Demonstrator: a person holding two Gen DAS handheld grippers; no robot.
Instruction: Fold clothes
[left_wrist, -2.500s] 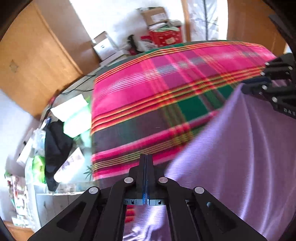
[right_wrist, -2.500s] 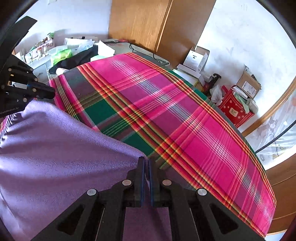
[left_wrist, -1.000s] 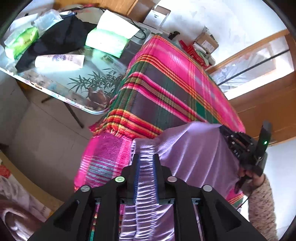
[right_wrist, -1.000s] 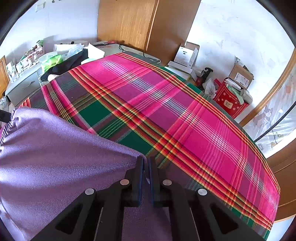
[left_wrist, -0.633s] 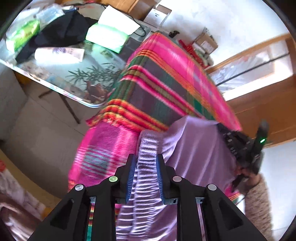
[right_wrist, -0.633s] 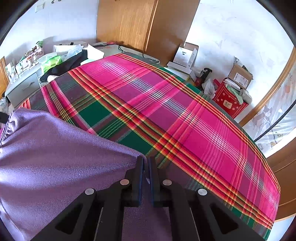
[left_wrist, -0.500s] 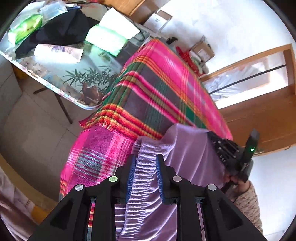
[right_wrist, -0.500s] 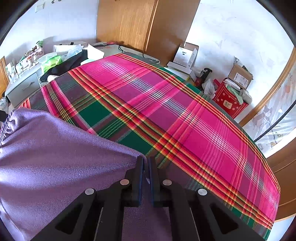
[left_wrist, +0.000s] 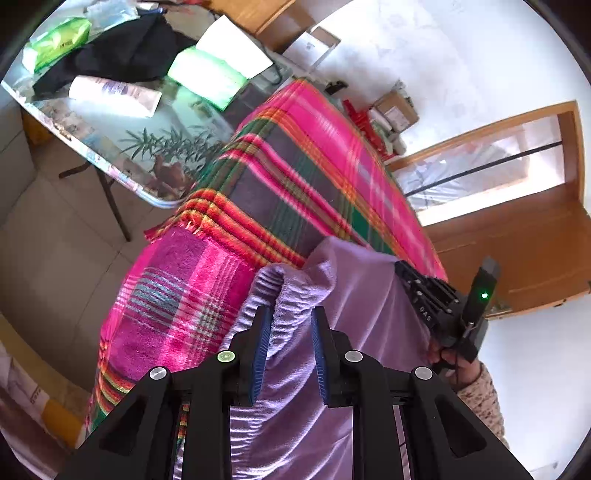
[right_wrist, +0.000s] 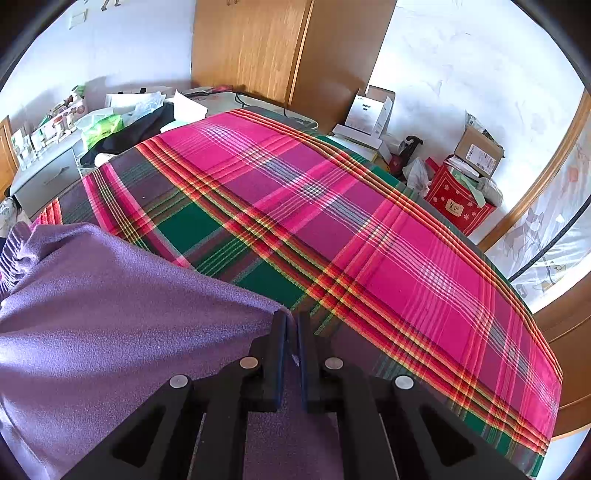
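A purple garment with a ribbed elastic band hangs over the near edge of a bed covered in a pink, green and red plaid blanket. My left gripper is open, its blue pads on either side of the bunched elastic band. My right gripper is shut on another edge of the purple garment and holds it above the plaid blanket. In the left wrist view the right gripper shows at the cloth's far side, held by a hand.
A glass-topped table left of the bed carries a black cloth, a white tube and green packets. Cardboard boxes and a red box stand by the far wall. A wooden wardrobe rises behind the bed.
The left gripper swung down toward the bed's edge and went from shut to open around the elastic band, widening over the last second. The right gripper has kept its hold and barely moved.
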